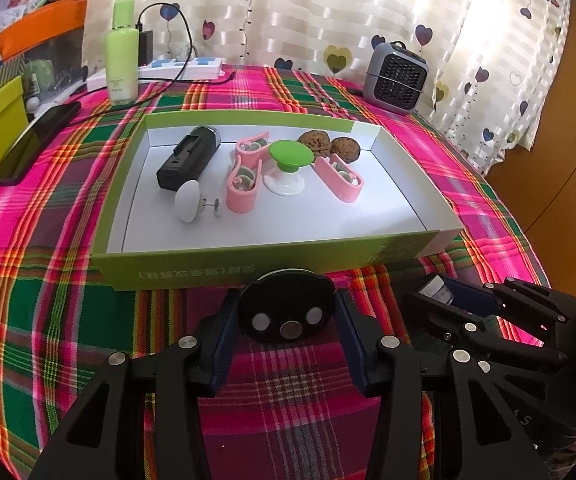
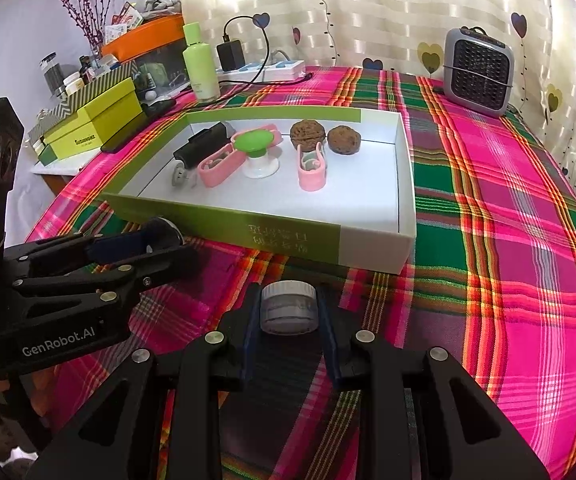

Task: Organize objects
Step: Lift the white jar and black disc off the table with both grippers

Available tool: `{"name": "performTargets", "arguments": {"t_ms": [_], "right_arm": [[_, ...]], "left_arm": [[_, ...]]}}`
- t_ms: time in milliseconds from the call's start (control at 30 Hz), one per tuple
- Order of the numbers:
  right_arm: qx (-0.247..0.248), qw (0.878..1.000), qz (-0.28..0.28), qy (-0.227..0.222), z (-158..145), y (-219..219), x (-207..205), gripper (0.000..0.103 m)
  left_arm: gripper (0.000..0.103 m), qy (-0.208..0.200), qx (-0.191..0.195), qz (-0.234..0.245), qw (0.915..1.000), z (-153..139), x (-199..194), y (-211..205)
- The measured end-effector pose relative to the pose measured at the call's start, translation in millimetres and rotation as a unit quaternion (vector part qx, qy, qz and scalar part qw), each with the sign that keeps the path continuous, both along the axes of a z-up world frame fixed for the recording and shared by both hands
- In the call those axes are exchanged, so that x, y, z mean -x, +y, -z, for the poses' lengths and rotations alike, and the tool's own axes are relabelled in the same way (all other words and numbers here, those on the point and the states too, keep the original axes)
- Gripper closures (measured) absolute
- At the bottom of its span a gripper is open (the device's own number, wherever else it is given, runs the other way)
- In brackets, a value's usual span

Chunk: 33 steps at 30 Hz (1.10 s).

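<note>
A shallow green and white box [image 1: 271, 254] [image 2: 288, 236] lies on the plaid cloth. In it are a black device [image 1: 187, 156], a white knob [image 1: 187, 202], three pink clips [image 1: 241, 184], a green-topped suction stand [image 1: 288, 164] and two walnuts [image 1: 330, 144]. My left gripper [image 1: 288, 312] is shut on a black round disc [image 1: 285, 308] just in front of the box's near wall. My right gripper [image 2: 288, 308] is shut on a small clear jar with a white lid [image 2: 288, 306], also in front of the box, to the right of the left gripper [image 2: 159, 240].
A green bottle [image 1: 121, 52], a power strip with a charger [image 1: 179, 66] and a phone [image 1: 35, 142] lie at the back left. A small grey heater [image 1: 396, 78] stands at the back right. Yellow-green boxes [image 2: 91, 128] sit on the left side.
</note>
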State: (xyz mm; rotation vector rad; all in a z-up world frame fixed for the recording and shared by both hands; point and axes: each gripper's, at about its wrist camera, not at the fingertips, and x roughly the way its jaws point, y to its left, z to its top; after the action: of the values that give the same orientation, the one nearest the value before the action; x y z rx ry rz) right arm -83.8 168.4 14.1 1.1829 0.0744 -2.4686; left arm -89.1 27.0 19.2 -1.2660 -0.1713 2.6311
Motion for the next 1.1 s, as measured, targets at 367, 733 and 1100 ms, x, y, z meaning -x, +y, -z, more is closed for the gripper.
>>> {"name": "performTargets", "arguments": {"t_ms": [367,733,1100], "right_arm": [[-0.003,1.0,0.005,0.011,-9.2,-1.3,-4.2,0.075],[-0.002,1.0,0.001,0.031,-25.0,-5.9,-7.2,0.075],[-0.001,0.999,0.003,0.045,-38.3,-5.7,-2.2,0.075]], "left_arm": [[0.058,0.023,0.015,-0.003,0.9996,-13.6,-9.8,-2.3],[0.058,0.047,0.019,-0.001,0.9987,-34.0,-14.7,-7.7],[0.058,0.061,0.02,0.001,0.9979,-48.8,-9.6,-8.0]]}}
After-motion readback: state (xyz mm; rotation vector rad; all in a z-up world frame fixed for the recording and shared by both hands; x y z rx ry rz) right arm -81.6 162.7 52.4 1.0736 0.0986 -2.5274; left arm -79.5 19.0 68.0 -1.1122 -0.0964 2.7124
